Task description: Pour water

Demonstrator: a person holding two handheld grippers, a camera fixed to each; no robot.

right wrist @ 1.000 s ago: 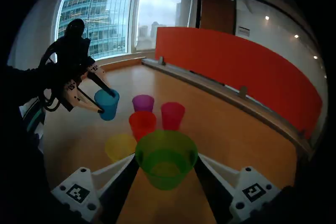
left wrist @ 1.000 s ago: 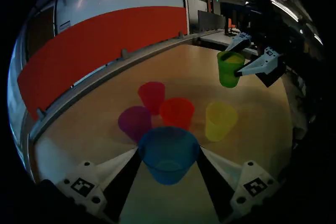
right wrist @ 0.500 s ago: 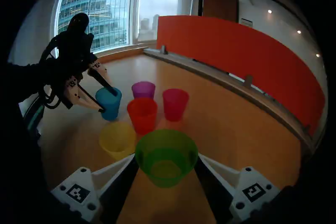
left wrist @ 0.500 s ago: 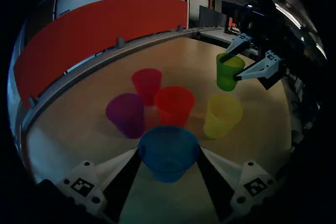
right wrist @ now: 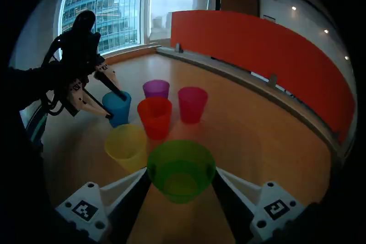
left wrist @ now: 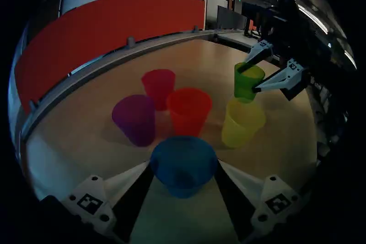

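1. Pale wooden table (left wrist: pixel 87 143) spreads under both grippers, with four loose cups standing upright on it in a close cluster.
2. Nearest in the left gripper view, the left gripper (left wrist: pixel 183 165) holds the blue cup (left wrist: pixel 183 173) upright. The cup sits squarely between the two fingers, one finger pressed to each side just below the rim, so the jaws are only as wide as the cup.
3. Nearest in the right gripper view, the right gripper (right wrist: pixel 181 170) grips the green cup (right wrist: pixel 180 177) the same way: centred in the jaws, upright, mouth open to the camera. I cannot tell whether either cup has water in it.
4. Just beyond the blue cup stand the purple cup (left wrist: pixel 135 119), the red cup (left wrist: pixel 188 112) and the yellow cup (left wrist: pixel 241 124). The pink cup (left wrist: pixel 158 87) is behind the red one.
5. Farther off in the left gripper view, the green cup hangs in the right gripper just behind and above the yellow cup's rim.
6. In the right gripper view, the blue cup sits in the left gripper beside the yellow and red cups. Whether it touches the table is unclear.
7. At the back run a long orange-red wall panel (left wrist: pixel 105 24) and tall windows (right wrist: pixel 103 10) facing tower blocks.
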